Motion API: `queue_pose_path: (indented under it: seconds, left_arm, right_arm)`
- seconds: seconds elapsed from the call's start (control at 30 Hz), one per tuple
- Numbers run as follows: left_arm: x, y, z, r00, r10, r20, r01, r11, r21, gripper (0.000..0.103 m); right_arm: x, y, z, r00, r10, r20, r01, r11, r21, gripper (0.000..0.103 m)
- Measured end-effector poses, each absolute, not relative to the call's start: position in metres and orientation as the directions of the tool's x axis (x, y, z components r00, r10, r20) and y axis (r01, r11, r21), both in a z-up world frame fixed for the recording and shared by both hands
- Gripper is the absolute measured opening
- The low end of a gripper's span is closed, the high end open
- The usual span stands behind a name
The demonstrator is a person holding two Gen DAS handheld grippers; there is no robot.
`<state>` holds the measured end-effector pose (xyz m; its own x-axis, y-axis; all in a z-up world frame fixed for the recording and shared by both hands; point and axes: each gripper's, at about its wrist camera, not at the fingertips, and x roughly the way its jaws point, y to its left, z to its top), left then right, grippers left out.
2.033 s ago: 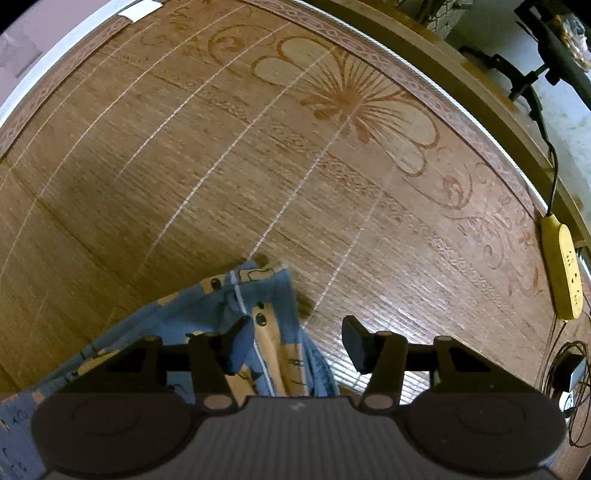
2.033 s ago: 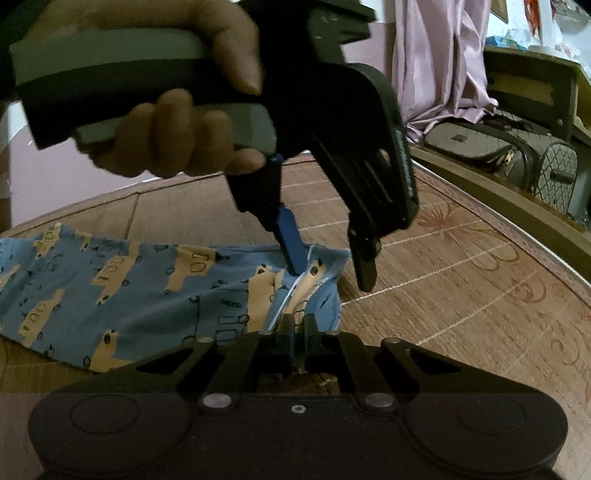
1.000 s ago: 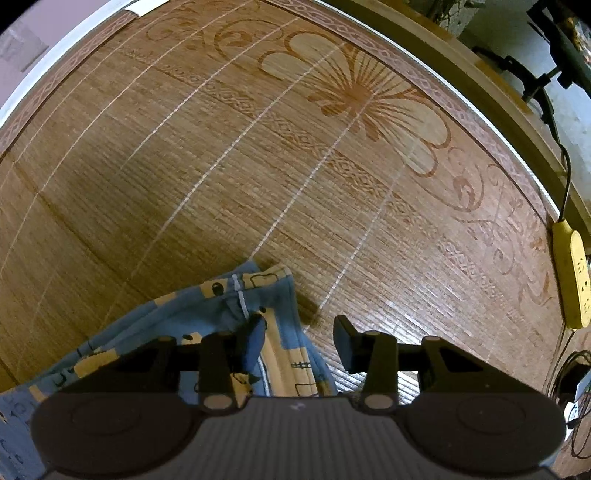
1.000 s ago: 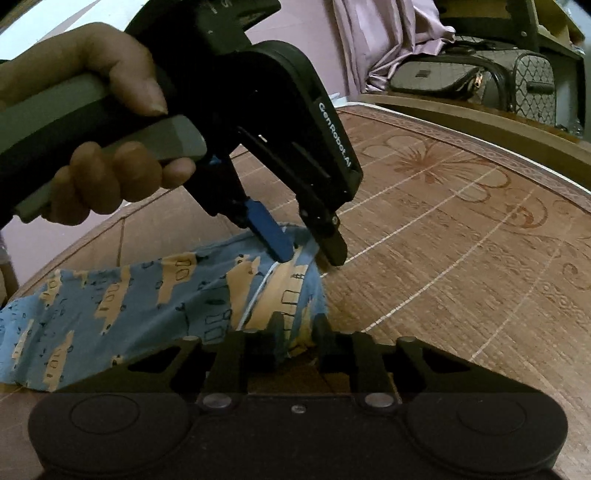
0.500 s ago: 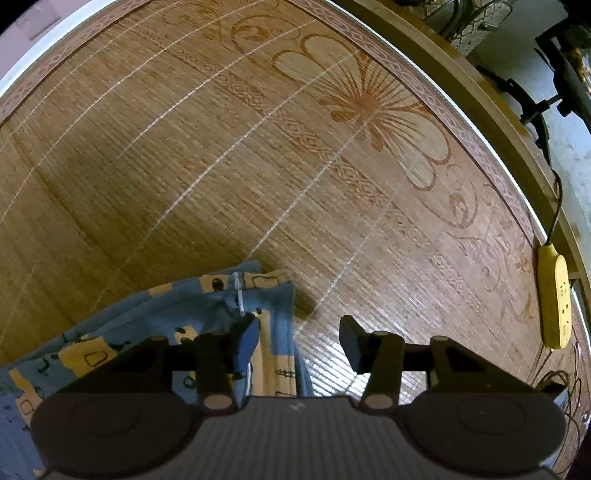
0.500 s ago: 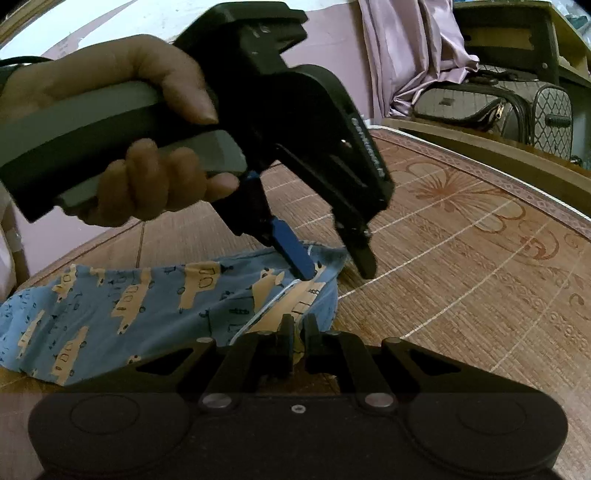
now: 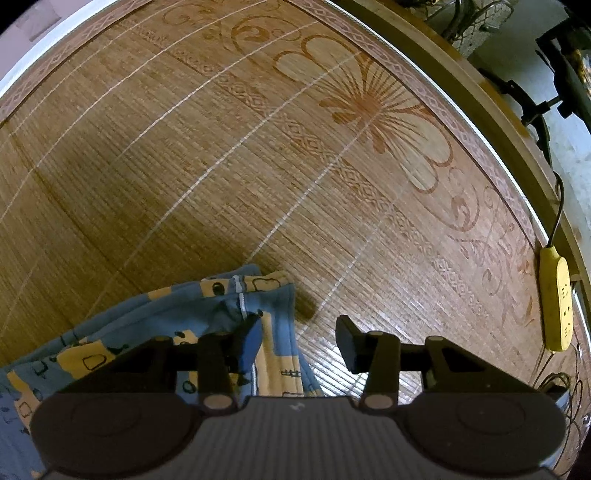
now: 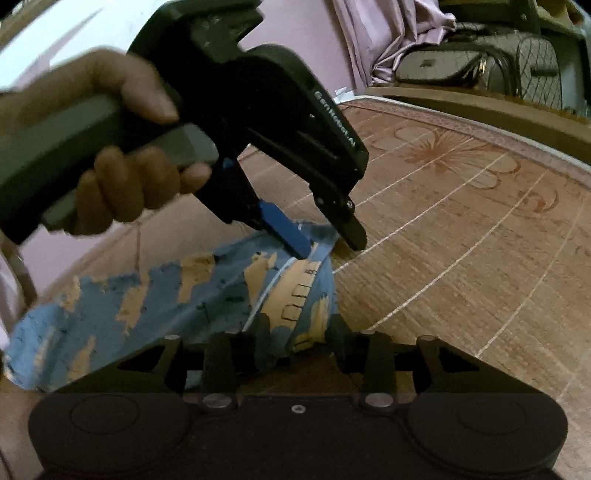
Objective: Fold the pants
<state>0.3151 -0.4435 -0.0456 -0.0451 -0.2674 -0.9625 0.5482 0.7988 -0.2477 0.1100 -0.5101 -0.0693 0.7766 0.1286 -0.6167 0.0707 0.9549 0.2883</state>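
The blue pants (image 8: 207,295) with yellow car prints lie on a brown bamboo mat (image 8: 461,236). In the left wrist view the pants' corner (image 7: 258,295) with a white seam lies under the left finger. My left gripper (image 7: 295,332) is open, its jaws wide apart over that corner; it also shows in the right wrist view (image 8: 328,240), held in a hand. My right gripper (image 8: 299,328) is open, its fingers straddling the near edge of the pants.
A yellow power strip (image 7: 554,299) with its cable lies at the mat's right edge. Handbags (image 8: 480,62) and a purple curtain (image 8: 373,33) stand beyond the wooden rim (image 8: 480,107). Bare mat spreads to the right of the pants.
My right gripper, shut on the pants' edge half a second ago, has opened. The left gripper stays open over the corner. The view is motion-blurred now.
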Motion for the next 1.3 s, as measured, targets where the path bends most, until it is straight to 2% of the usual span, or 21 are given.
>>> queue_pose_path:
  seconds: [0.13, 0.17, 0.33, 0.37, 0.4, 0.43, 0.47, 0.6, 0.77, 0.83, 0.87, 0.9, 1.07, 1.2, 1.3]
  left_arm:
    - [0.314, -0.443, -0.046, -0.046, -0.275, -0.960, 0.552, 0.794, -0.254, 0.051]
    - [0.315, -0.443, -0.046, -0.047, -0.277, -0.960, 0.549, 0.795, -0.257, 0.052]
    - [0.315, -0.444, -0.046, -0.045, -0.273, -0.961, 0.548, 0.798, -0.253, 0.052]
    - [0.314, -0.445, -0.045, -0.043, -0.272, -0.961, 0.550, 0.797, -0.250, 0.051]
    - [0.314, -0.445, -0.045, -0.040, -0.271, -0.962, 0.552, 0.796, -0.248, 0.050]
    - [0.313, -0.445, -0.045, -0.039, -0.269, -0.962, 0.554, 0.796, -0.244, 0.049]
    - [0.313, -0.445, -0.045, -0.036, -0.266, -0.963, 0.556, 0.796, -0.240, 0.047]
    - [0.315, -0.441, -0.041, -0.045, -0.293, -0.955, 0.534, 0.801, -0.271, 0.046]
    - [0.315, -0.442, -0.042, -0.045, -0.301, -0.953, 0.530, 0.801, -0.278, 0.046]
    - [0.315, -0.442, -0.043, -0.048, -0.304, -0.951, 0.528, 0.801, -0.282, 0.051]
    - [0.315, -0.442, -0.043, -0.048, -0.305, -0.951, 0.529, 0.800, -0.283, 0.052]
    - [0.315, -0.443, -0.044, -0.048, -0.304, -0.951, 0.531, 0.799, -0.283, 0.053]
    - [0.314, -0.444, -0.046, -0.044, -0.300, -0.953, 0.539, 0.796, -0.276, 0.054]
    - [0.312, -0.445, -0.046, -0.036, -0.298, -0.954, 0.547, 0.793, -0.268, 0.055]
    - [0.312, -0.444, -0.044, -0.041, -0.300, -0.953, 0.543, 0.794, -0.273, 0.055]
  right_arm:
    - [0.099, -0.499, -0.056, 0.828, 0.094, -0.552, 0.018, 0.981, 0.195, 0.034]
    - [0.100, -0.497, -0.057, 0.818, 0.111, -0.564, 0.003, 0.980, 0.197, 0.031]
    - [0.114, -0.499, -0.072, 0.750, 0.181, -0.636, 0.001, 0.961, 0.275, 0.031]
    - [0.116, -0.499, -0.073, 0.750, 0.183, -0.636, 0.003, 0.960, 0.279, 0.027]
    - [0.117, -0.500, -0.072, 0.753, 0.186, -0.631, 0.004, 0.958, 0.287, 0.019]
    - [0.116, -0.501, -0.072, 0.757, 0.188, -0.626, 0.006, 0.956, 0.295, 0.014]
    - [0.115, -0.502, -0.070, 0.764, 0.182, -0.618, 0.009, 0.956, 0.293, 0.002]
    - [0.104, -0.505, -0.058, 0.809, 0.097, -0.580, 0.040, 0.975, 0.220, 0.002]
    - [0.108, -0.512, -0.066, 0.774, 0.043, -0.631, 0.107, 0.974, 0.199, 0.003]
    - [0.108, -0.512, -0.068, 0.769, 0.031, -0.639, 0.122, 0.973, 0.194, 0.008]
    - [0.109, -0.514, -0.068, 0.768, 0.037, -0.639, 0.125, 0.971, 0.205, 0.019]
    - [0.109, -0.515, -0.069, 0.766, 0.050, -0.640, 0.124, 0.967, 0.223, 0.023]
    - [0.117, -0.514, -0.078, 0.751, 0.083, -0.655, 0.119, 0.959, 0.259, 0.028]
    - [0.119, -0.512, -0.079, 0.759, 0.103, -0.643, 0.111, 0.953, 0.283, 0.014]
    - [0.114, -0.507, -0.071, 0.790, 0.078, -0.609, 0.088, 0.967, 0.238, 0.011]
